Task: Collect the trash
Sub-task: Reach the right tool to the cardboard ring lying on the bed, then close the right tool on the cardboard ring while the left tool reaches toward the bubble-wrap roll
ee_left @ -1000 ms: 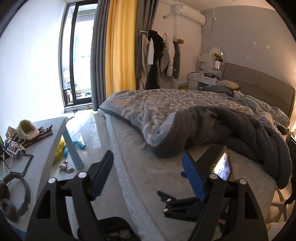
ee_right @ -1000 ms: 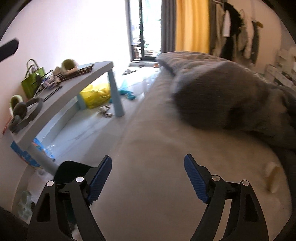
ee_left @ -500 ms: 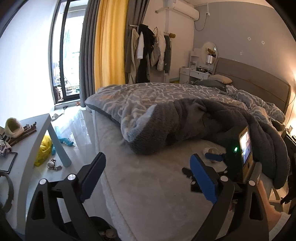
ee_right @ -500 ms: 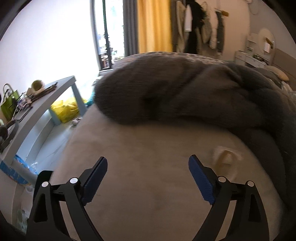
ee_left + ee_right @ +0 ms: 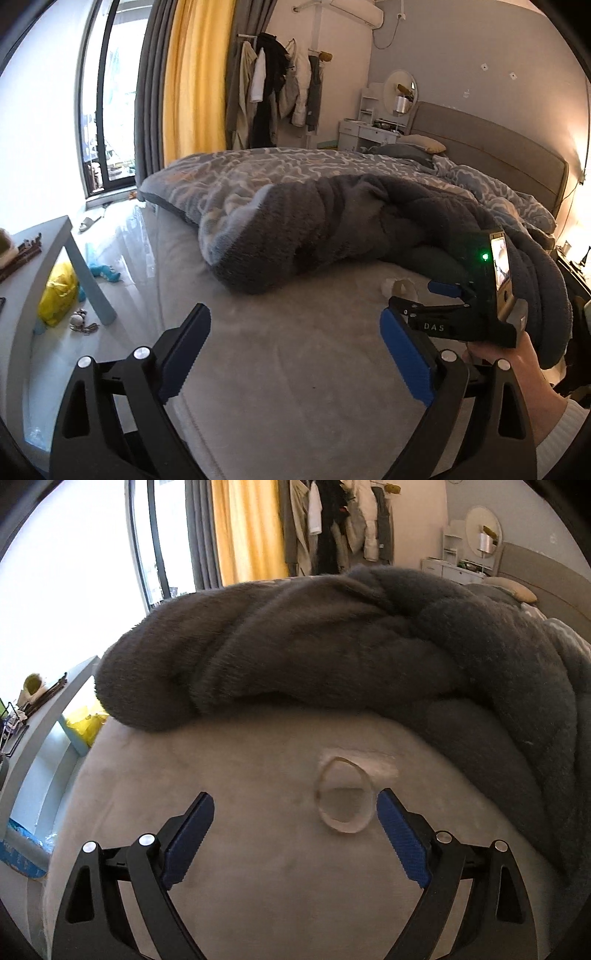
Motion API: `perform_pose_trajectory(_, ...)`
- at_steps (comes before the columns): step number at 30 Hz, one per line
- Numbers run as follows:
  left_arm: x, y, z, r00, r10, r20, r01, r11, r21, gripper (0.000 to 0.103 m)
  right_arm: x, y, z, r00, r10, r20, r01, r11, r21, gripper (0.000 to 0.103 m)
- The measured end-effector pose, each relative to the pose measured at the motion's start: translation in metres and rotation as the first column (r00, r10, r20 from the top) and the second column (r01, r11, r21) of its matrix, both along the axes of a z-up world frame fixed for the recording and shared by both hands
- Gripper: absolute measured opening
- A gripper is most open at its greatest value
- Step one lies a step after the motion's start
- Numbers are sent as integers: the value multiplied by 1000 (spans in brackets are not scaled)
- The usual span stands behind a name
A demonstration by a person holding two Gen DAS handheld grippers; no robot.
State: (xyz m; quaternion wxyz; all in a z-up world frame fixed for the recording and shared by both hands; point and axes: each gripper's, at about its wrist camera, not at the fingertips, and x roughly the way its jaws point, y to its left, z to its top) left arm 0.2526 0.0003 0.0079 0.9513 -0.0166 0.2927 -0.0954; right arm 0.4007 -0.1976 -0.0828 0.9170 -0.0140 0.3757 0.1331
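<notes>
A crushed pale paper cup (image 5: pixel 344 798) lies on its side on the grey mattress (image 5: pixel 258 878), its mouth facing me, just below the dark fleece blanket (image 5: pixel 332 642). My right gripper (image 5: pixel 295 834) is open and empty, low over the mattress; the cup sits just ahead, close to the right fingertip (image 5: pixel 388 808). In the left wrist view the cup (image 5: pixel 400 286) shows small beside the right gripper (image 5: pixel 421 301). My left gripper (image 5: pixel 293 347) is open and empty above the mattress (image 5: pixel 295 369).
A patterned duvet (image 5: pixel 295 173) covers the far bed. A grey side table (image 5: pixel 44 266) stands left, with a yellow bag (image 5: pixel 59 291) and small items on the floor beneath. A blue box (image 5: pixel 22 853) lies at lower left. Clothes rack (image 5: pixel 280 88) at the back.
Both grippers have moved right and forward over the bed. The right gripper has come close to the paper cup, which now sits just ahead of its right finger. Both stay open.
</notes>
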Motion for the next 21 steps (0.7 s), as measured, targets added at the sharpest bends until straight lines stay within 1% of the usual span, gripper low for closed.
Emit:
perform_pose_trajectory(3, 5, -6, -6, 1000, -7, -18, 7, 1000, -15, 95, 7, -14, -6, 1000, -20, -5, 20, 1000, -3, 91)
perform_pose_trajectory(7, 12, -12, -15, 998, -36, -45, 33, 997, -67, 95, 14, -23, -15, 999, -42, -19, 42, 999, 11, 91)
perform_pose_trajectory(10, 15, -18, -22, 996, -63, -60, 59, 996, -74, 95, 23, -29, -21, 998, -51, -40, 52, 998, 24, 91)
perform_pose_trajectory(12, 18, -21, -27, 994, -81, -71, 76, 994, -78, 95, 27, -29, -25, 997, -57, -51, 59, 998, 33, 86)
perform_pose_trajectory(14, 23, -25, -32, 991, -105, -87, 97, 991, -94, 95, 34, -29, -28, 996, -52, -67, 55, 998, 35, 77)
perform_pose_trajectory(16, 28, -29, -36, 988, -119, -99, 109, 988, -106, 95, 38, -29, -34, 995, -48, -84, 50, 998, 26, 73)
perform_pose_trajectory(17, 31, -31, -37, 987, -121, -102, 111, 989, -98, 95, 40, -29, -36, 995, -49, -89, 52, 998, 28, 71)
perform_pose_trajectory(20, 40, -39, -41, 982, -155, -111, 143, 983, -111, 95, 45, -33, -40, 992, -57, -110, 61, 997, 40, 56)
perform_pose_trajectory(21, 43, -41, -43, 979, -166, -115, 153, 981, -117, 94, 46, -34, -42, 992, -58, -116, 64, 997, 46, 54)
